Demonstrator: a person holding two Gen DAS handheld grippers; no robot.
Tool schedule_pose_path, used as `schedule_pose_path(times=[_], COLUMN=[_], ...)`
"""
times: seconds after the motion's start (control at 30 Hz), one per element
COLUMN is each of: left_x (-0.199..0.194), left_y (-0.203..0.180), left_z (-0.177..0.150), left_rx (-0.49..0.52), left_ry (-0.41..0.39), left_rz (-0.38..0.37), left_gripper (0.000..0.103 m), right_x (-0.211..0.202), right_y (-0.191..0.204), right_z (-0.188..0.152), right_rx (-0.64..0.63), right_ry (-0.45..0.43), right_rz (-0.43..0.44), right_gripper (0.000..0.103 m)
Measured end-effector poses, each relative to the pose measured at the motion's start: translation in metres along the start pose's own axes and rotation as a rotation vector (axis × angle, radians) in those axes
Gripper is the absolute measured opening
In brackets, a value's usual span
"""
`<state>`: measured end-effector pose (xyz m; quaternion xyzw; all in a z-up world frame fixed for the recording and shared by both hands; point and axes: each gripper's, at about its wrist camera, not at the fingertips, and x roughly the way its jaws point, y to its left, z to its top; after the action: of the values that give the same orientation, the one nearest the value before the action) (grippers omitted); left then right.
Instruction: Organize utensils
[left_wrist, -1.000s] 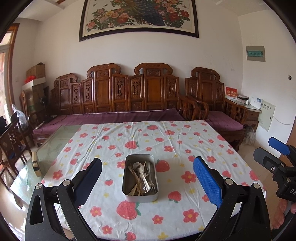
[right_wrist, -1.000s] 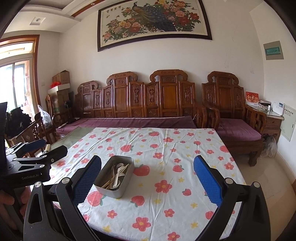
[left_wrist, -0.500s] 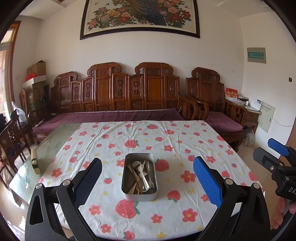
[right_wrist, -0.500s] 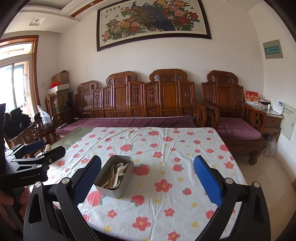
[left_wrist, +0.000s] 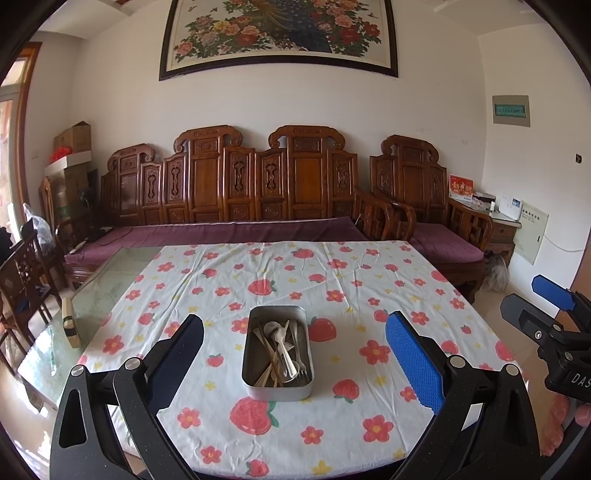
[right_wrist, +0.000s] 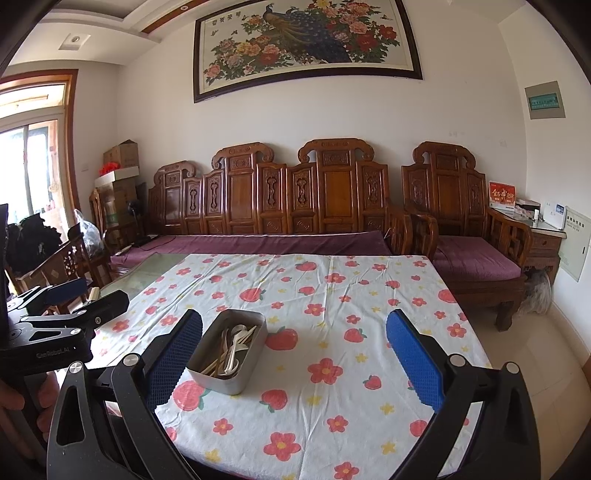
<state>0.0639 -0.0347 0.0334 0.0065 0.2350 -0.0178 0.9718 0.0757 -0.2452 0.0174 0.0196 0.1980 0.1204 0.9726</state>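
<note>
- Left wrist view: metal tin w/ utensils sits a bit higher in frame vs 1 s ago; more tablecloth shows below it.
- Same view: right gripper at right edge has slid slightly down.
- Right wrist view: left gripper at left edge drifted a touch lower; tin barely shifted.

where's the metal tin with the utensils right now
The metal tin sits on the floral tablecloth near its front edge, centred in the left wrist view, left of centre in the right.
</note>
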Motion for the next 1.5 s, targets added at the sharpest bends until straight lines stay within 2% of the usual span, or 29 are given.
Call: schedule_pose_path(times=[1.5], left_x=[-0.0015], left_y=[-0.0067], left_z=[-0.0035], left_rx=[0.000], left_ry=[0.001], left_rz=[-0.012], left_gripper=[0.095], right_x=[0.0042], right_y=[-0.0023], right_z=[0.0008], right_rx=[0.009], right_ry=[0.001], right_rz=[-0.002], right_gripper=[0.100])
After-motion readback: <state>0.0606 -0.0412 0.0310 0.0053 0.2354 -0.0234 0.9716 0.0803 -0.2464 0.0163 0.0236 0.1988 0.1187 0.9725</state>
